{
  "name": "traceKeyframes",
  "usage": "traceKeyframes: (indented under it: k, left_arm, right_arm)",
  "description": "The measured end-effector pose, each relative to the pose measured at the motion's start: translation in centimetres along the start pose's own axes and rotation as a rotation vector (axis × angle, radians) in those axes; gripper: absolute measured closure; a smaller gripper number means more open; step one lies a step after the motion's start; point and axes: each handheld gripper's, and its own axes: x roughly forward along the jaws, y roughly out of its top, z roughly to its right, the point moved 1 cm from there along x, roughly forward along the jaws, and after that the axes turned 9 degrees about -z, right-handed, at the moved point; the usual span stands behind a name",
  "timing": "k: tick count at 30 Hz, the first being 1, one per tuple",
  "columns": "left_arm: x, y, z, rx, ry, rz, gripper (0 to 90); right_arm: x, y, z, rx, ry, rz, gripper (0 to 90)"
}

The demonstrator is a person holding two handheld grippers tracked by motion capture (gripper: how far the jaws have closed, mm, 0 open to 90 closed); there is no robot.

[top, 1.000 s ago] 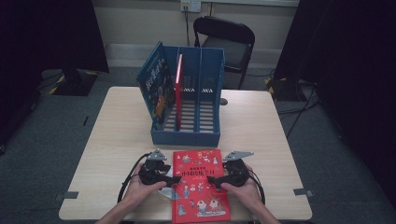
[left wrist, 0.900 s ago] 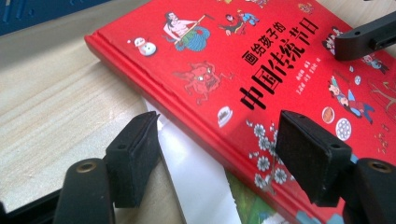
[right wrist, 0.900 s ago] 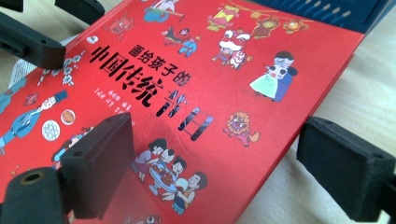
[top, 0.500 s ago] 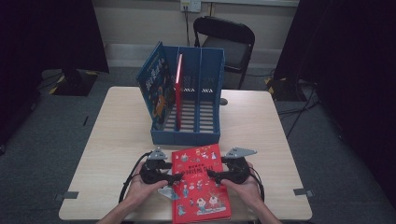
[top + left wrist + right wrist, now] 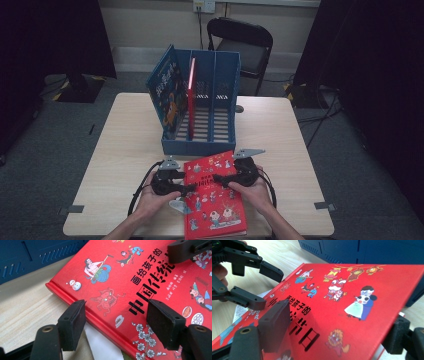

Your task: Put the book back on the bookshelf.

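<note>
Since the earlier frames the right edge of the red book (image 5: 212, 197) has come up from the table (image 5: 115, 150) together with the right gripper (image 5: 220, 178), so the cover now slopes down toward the person's left. The book lies at the near edge of the table, between the two hands and just in front of the blue file rack (image 5: 200, 120). Its long axis runs from the person toward the rack, turned a little, with the far end close to the rack's front wall and the near end reaching the table edge. The cover is bright red, hard, with big black Chinese characters and many small colourful drawings: a lion dancer, a snowman, lanterns, white blossoms. The left gripper (image 5: 115, 317) has its jaws wide, one pad over the cover and one beside the spine edge above the wood, not pressing. The right gripper's jaws have just been closing and then opening a little; in the right gripper view one pad (image 5: 274, 325) is over the cover and the other sits at the raised edge, but I cannot tell if they squeeze it. Some paper (image 5: 100, 345) lies under the book.
</note>
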Motion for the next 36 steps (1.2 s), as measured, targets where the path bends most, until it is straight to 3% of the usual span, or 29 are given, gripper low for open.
traceKeyframes:
  k: [5,12,21,27,31,36]
  left_arm:
    - [0.1,0.1,0.2,0.013,0.009,-0.006,27.7]
    - [0.3,0.2,-0.3,-0.038,-0.016,-0.004,23.6]
    - [-0.1,0.4,-0.3,-0.039,-0.023,0.016,24.8]
    - [0.0,0.5,-0.2,-0.025,-0.032,0.012,26.6]
    - [-0.1,0.6,-0.2,-0.029,-0.031,0.014,25.8]
    - [-0.2,0.6,-0.5,-0.047,-0.036,0.031,23.1]
  right_arm:
    - [0.8,0.0,0.1,0.001,0.029,-0.002,24.2]
    - [0.2,0.0,0.2,-0.017,0.043,0.007,30.8]
    - [-0.2,0.1,0.1,-0.013,0.047,-0.002,30.6]
    - [-0.3,0.0,0.0,-0.027,0.056,-0.027,25.6]
    - [-0.9,0.4,-0.2,-0.056,0.051,-0.003,35.2]
    - [-1.2,0.4,-0.6,-0.089,0.036,0.014,36.7]
